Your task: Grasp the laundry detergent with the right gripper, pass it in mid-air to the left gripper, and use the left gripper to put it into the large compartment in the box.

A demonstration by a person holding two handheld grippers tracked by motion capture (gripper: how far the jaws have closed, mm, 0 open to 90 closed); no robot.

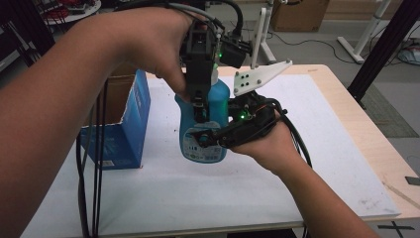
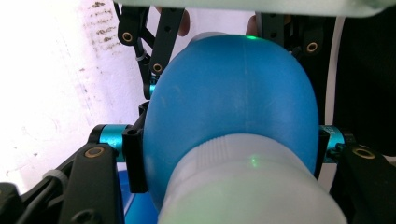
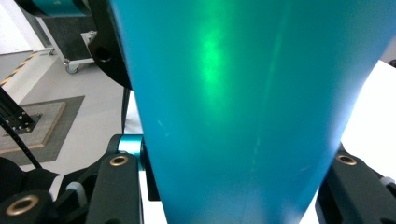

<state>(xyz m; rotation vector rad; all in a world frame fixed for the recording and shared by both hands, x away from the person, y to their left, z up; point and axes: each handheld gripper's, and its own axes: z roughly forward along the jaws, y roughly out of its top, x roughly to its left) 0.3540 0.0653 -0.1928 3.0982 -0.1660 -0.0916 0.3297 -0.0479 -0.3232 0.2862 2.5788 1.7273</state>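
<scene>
While the blue bottle (image 1: 204, 126) is held above the bench (image 1: 322, 148), it is clamped by both the left gripper (image 1: 198, 106) and the right gripper (image 1: 210, 139), fingers pressed against its sides.

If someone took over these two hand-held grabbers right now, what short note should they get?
Left gripper: comes down from above, shut on the blue bottle at its upper body, below the white cap.
Right gripper: comes in from the side, shut on the same bottle's lower, labelled part.
The bottle is held upright over the white mat, beside the open blue carton.
Done: bottle gripped by both.
Left: probably opening the cap or putting the bottle down; I cannot tell which.
</scene>
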